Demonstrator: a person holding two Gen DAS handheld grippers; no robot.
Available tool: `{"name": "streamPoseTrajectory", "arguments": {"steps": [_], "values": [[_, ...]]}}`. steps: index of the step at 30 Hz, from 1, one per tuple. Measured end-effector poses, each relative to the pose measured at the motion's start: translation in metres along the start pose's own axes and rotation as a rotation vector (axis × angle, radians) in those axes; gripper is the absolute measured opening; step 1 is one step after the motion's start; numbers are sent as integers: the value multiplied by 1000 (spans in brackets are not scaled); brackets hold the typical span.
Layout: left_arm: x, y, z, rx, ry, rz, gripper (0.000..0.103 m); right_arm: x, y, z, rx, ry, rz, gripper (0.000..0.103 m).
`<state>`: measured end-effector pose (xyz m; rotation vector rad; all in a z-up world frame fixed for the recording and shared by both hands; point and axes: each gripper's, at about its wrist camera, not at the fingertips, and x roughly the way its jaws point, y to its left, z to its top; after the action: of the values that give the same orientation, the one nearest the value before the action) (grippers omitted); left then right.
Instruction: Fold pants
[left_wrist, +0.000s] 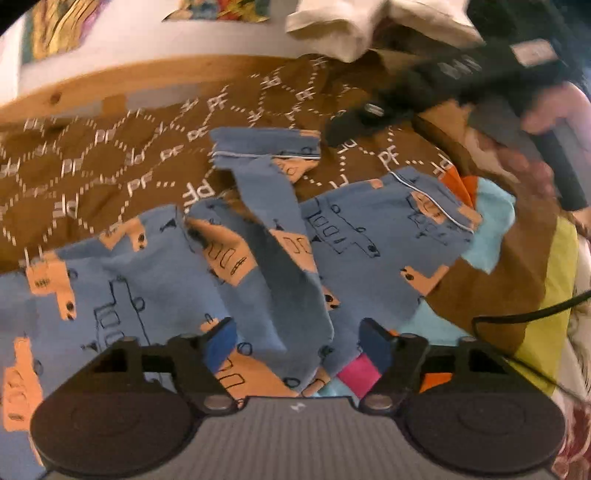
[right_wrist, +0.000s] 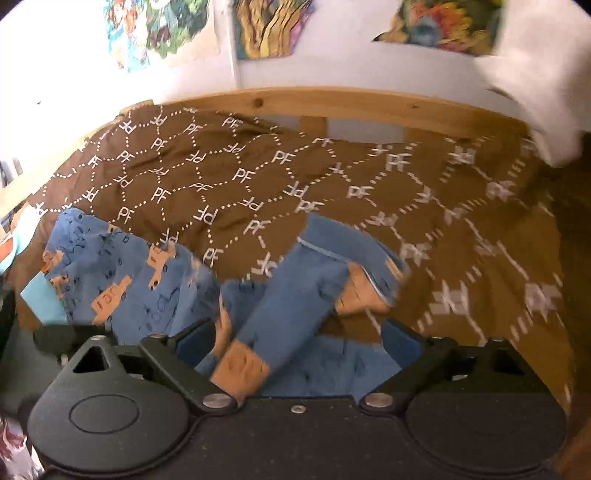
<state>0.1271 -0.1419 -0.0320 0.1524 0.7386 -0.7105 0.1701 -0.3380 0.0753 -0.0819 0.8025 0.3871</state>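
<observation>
On the brown bedspread (right_wrist: 280, 177) with the white PF print lie the blue pants (left_wrist: 155, 280), patterned with orange vehicles, rumpled and not yet flat. One leg (left_wrist: 280, 236) is flopped back over the rest of the cloth, its cuff end (left_wrist: 266, 147) toward the wooden bed rail (right_wrist: 332, 107); the other leg spreads off to the right in the left wrist view, over some coloured fabric I can't identify.

Left gripper (left_wrist: 297, 345): jaws stand apart, nothing pinched, cloth only lies below the gap. Right gripper (right_wrist: 299, 341): jaws wide, the folded-over leg runs under and between them, but the pads don't look to be pressing it. It also shows blurred at upper right in the left wrist view, hand on its handle.

Step, as I judge it: mid-fold, a leg just laid over, both claws free and between grasps. The fold looks sloppy — leg twisted, edges not lined up.

Next move probably calls for re-gripping: one claw at the cuff, the other near the waist or the crease, pulling the leg straight so it stacks on its twin, then smoothing before folding across. The cloth is thin and limp, so pinch an edge, not a bunch.
</observation>
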Motion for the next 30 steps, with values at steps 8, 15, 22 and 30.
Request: {"name": "streamPoseTrajectory", "arguments": {"steps": [8, 15, 22, 30], "values": [[8, 6, 11, -103, 15, -56, 36, 74, 30, 55, -48, 82, -60, 76], [17, 5, 12, -111, 47, -66, 7, 118, 37, 67, -25, 111, -226, 56], [20, 5, 13, -115, 83, -10, 2, 128, 16, 63, 99, 108, -280, 19], [13, -12, 15, -30, 59, 8, 1, 66, -9, 37, 288, -77, -236, 3]]}}
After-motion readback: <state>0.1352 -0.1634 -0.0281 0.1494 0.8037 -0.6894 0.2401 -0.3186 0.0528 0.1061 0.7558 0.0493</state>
